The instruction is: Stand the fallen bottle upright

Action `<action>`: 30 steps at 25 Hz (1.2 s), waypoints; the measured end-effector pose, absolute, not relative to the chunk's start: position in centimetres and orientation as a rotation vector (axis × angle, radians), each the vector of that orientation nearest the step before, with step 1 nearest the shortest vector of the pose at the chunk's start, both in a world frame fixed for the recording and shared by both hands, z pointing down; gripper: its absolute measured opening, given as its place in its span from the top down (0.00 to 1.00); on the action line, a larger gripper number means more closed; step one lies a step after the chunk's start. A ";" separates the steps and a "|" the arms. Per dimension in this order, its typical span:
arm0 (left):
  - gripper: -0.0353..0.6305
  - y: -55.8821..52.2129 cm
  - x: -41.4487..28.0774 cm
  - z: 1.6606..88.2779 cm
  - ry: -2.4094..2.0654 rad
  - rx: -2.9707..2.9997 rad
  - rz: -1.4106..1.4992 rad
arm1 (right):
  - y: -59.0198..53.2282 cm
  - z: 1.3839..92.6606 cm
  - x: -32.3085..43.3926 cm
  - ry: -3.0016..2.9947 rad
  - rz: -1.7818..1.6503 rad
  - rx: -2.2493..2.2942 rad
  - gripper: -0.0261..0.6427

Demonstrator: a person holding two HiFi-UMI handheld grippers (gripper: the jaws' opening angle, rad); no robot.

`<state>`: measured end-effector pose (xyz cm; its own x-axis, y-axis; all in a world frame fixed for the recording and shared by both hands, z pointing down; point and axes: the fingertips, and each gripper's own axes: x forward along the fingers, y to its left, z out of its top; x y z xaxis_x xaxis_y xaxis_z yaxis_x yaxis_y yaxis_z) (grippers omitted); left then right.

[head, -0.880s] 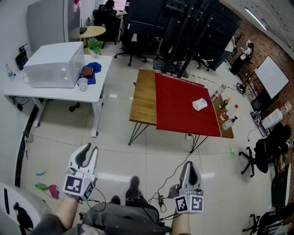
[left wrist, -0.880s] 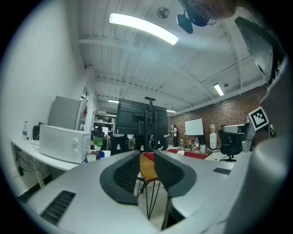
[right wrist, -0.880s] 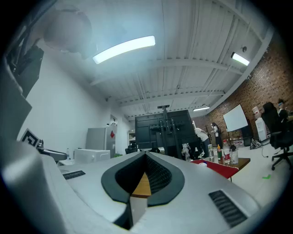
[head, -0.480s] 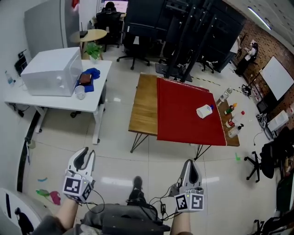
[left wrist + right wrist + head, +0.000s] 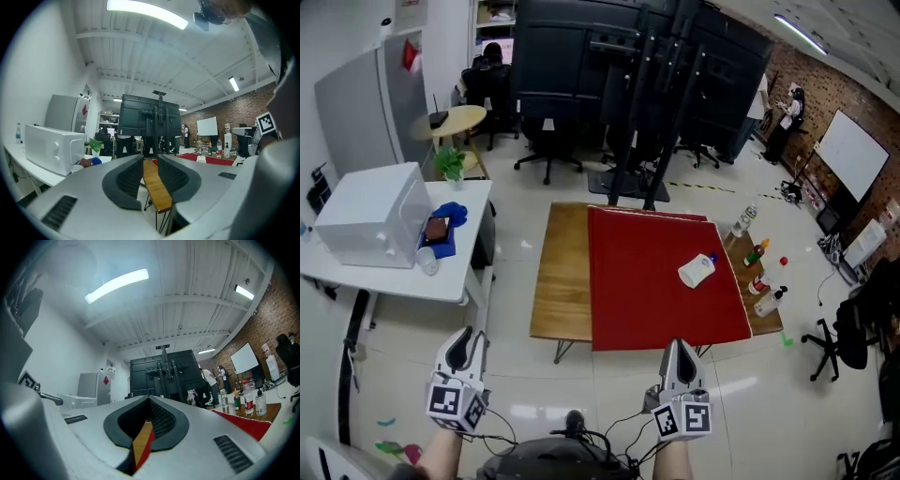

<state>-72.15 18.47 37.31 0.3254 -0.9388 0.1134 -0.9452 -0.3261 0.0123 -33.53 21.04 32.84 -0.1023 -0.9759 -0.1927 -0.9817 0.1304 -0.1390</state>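
The white plastic bottle with a blue cap (image 5: 697, 271) lies toppled on the red tablecloth (image 5: 647, 300), well ahead of both grippers. The left gripper (image 5: 463, 336) is held slightly open and empty, the right gripper (image 5: 677, 347) closed and empty. Approach is judged under way; a closer reach and opened jaws are needed.

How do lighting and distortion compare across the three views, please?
Head view: evenly lit, sharp, lines bowed towards the edges; the bottle shows small but clear. Left gripper view: strong fisheye with black corners, the ceiling lamp glares. Right gripper view: same fisheye, hazier, the light strip blooms.
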 end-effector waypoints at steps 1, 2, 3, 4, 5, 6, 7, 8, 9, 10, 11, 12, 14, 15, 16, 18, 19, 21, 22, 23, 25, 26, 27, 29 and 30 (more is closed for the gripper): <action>0.75 17.4 -71.4 37.4 -1.775 2.488 0.129 | 19.9 32.9 -32.6 2.170 0.031 -1.931 0.94; 0.75 16.4 -70.6 37.7 -1.770 2.484 0.134 | 18.8 33.0 -31.7 2.168 0.026 -1.934 0.94; 0.75 15.4 -69.9 38.0 -1.764 2.482 0.142 | 17.7 33.1 -31.0 2.168 0.021 -1.934 0.94; 0.75 14.4 -69.3 38.2 -1.761 2.481 0.150 | 16.6 33.2 -30.4 2.172 0.018 -1.929 0.94; 0.75 13.4 -68.7 38.3 -1.762 2.479 0.154 | 15.5 33.3 -29.9 2.180 0.016 -1.922 0.94; 0.75 12.5 -68.2 38.3 -1.769 2.475 0.155 | 14.4 33.4 -29.4 2.190 0.014 -1.914 0.94; 0.75 11.7 -67.7 38.3 -1.778 2.468 0.152 | 13.3 33.5 -28.9 2.199 0.011 -1.906 0.94; 0.75 10.9 -67.2 38.3 -1.788 2.461 0.148 | 12.2 33.6 -28.4 2.205 0.007 -1.900 0.94; 0.75 10.0 -66.7 38.3 -1.796 2.456 0.146 | 11.1 33.8 -27.8 2.208 0.001 -1.893 0.94; 0.75 9.2 -66.1 38.4 -1.800 2.452 0.148 | 10.1 33.9 -27.3 2.208 -0.006 -1.887 0.94; 0.75 8.5 -65.6 38.5 -1.802 2.450 0.154 | 9.2 34.1 -26.8 2.210 -0.015 -1.881 0.94; 0.75 7.8 -65.1 38.7 -1.805 2.448 0.163 | 8.4 34.3 -26.5 2.215 -0.024 -1.874 0.94; 0.75 6.6 -64.5 38.9 -1.817 2.435 0.174 | 6.9 34.8 -26.0 2.237 -0.038 -1.861 0.94; 0.75 6.2 -64.3 38.9 -1.827 2.424 0.166 | 6.2 35.0 -25.8 2.250 -0.041 -1.854 0.94; 0.75 5.8 -64.1 38.7 -1.838 2.415 0.150 | 5.7 35.0 -25.5 2.260 -0.040 -1.849 0.94; 0.75 5.3 -63.7 38.2 -1.847 2.418 0.111 | 5.0 34.9 -24.9 2.264 -0.037 -1.851 0.94; 0.75 5.0 -63.4 38.0 -1.841 2.433 0.100 | 4.7 34.8 -24.6 2.260 -0.037 -1.857 0.94; 0.75 4.3 -62.6 37.7 -1.813 2.463 0.111 | 4.1 34.6 -24.3 2.241 -0.048 -1.867 0.94; 0.75 3.9 -62.2 37.7 -1.796 2.475 0.125 | 3.8 34.6 -24.5 2.231 -0.053 -1.869 0.94; 0.75 3.5 -61.8 37.9 -1.780 2.488 0.137 | 3.5 34.5 -24.8 2.227 -0.050 -1.870 0.94; 0.75 2.8 -61.2 38.0 -1.748 2.516 0.137 | 3.0 34.3 -25.8 2.240 -0.029 -1.870 0.94; 0.75 2.5 -60.9 37.9 -1.731 2.527 0.131 | 2.7 34.2 -26.4 2.250 -0.017 -1.872 0.94; 0.75 2.2 -60.8 37.8 -1.714 2.536 0.128 | 2.5 34.1 -26.9 2.255 -0.010 -1.876 0.94; 0.75 1.5 -61.2 38.2 -1.674 2.552 0.130 | 2.1 34.0 -27.9 2.249 -0.012 -1.892 0.94; 0.75 1.0 -61.5 38.4 -1.652 2.558 0.133 | 1.9 33.8 -28.4 2.244 -0.013 -1.900 0.94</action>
<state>-61.47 1.03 38.43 0.4101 -0.9036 0.1237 -0.9118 -0.4095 0.0316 -28.42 1.95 33.83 -0.1532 -0.9772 -0.1470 -0.9754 0.1734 -0.1363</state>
